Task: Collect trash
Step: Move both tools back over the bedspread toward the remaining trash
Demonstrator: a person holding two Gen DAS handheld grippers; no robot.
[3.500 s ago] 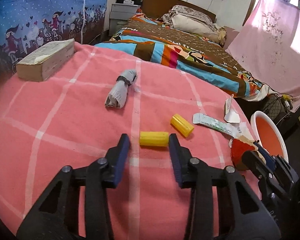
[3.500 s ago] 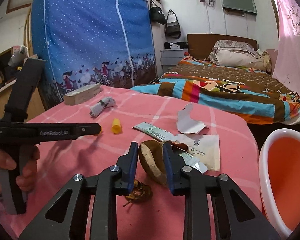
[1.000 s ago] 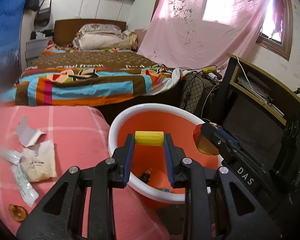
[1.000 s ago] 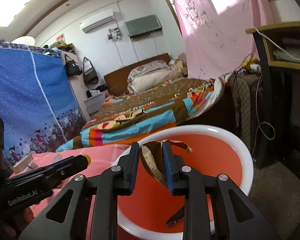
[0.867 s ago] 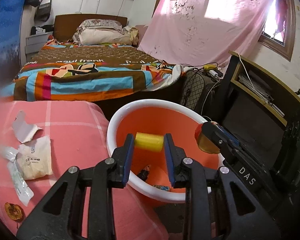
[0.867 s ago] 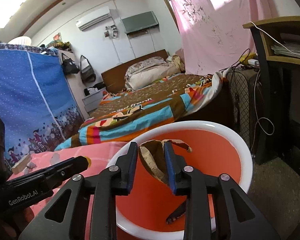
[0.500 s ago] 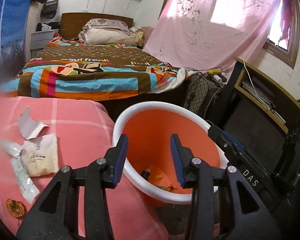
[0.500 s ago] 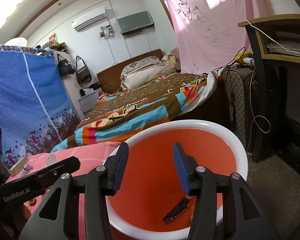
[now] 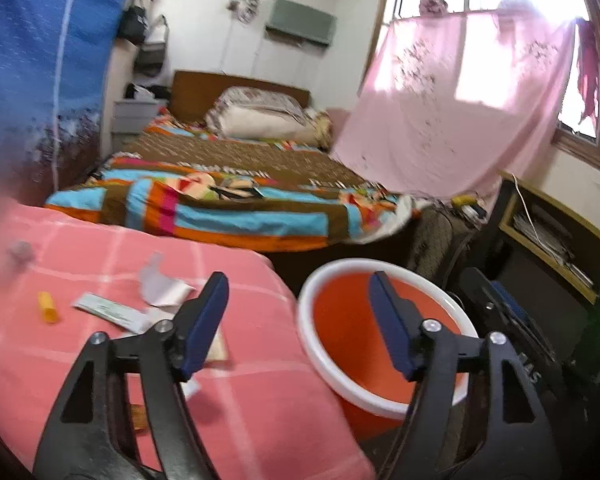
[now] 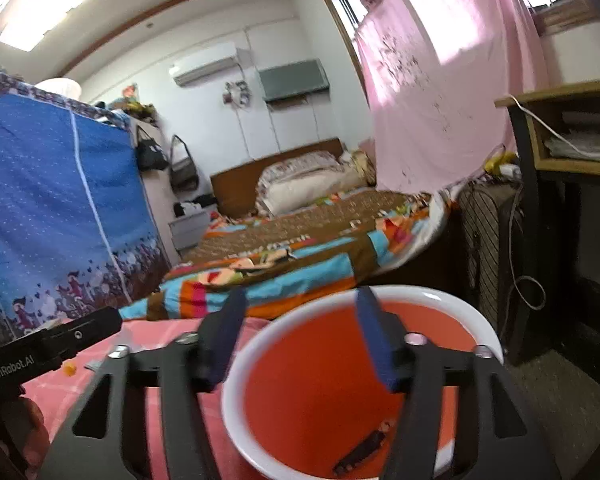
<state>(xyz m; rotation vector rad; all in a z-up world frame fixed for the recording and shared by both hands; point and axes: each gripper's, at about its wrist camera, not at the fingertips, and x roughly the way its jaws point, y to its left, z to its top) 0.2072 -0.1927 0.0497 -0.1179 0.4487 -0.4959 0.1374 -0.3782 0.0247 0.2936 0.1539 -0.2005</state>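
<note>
My left gripper (image 9: 300, 316) hangs over the seam between the pink blanket (image 9: 260, 400) and the orange basin (image 9: 332, 268); its jaws are opening with nothing between them. On the blanket lie a yellow cylinder (image 9: 47, 307), a torn white paper (image 9: 160, 290) and a long wrapper strip (image 9: 108, 312). My right gripper (image 10: 300, 316) is above the basin (image 10: 236, 360), its jaws opening and empty too. A dark scrap (image 10: 364, 452) lies at the basin's bottom. The left gripper's body (image 10: 52, 344) shows at the left of the right wrist view, held by a hand (image 10: 32, 432).
A bed with a striped cover (image 9: 236, 212) stands behind the blanket. To the right are a dark desk with shelves (image 9: 548, 240), a cable (image 10: 528, 292) and a pink curtain (image 9: 440, 128). A blue wardrobe (image 10: 52, 208) fills the left. The basin stands on the floor by the blanket's edge.
Both grippers opened: the yellow cylinder left the left jaws and the brown scrap left the right jaws, over the basin. The left gripper then swung left toward the blanket.
</note>
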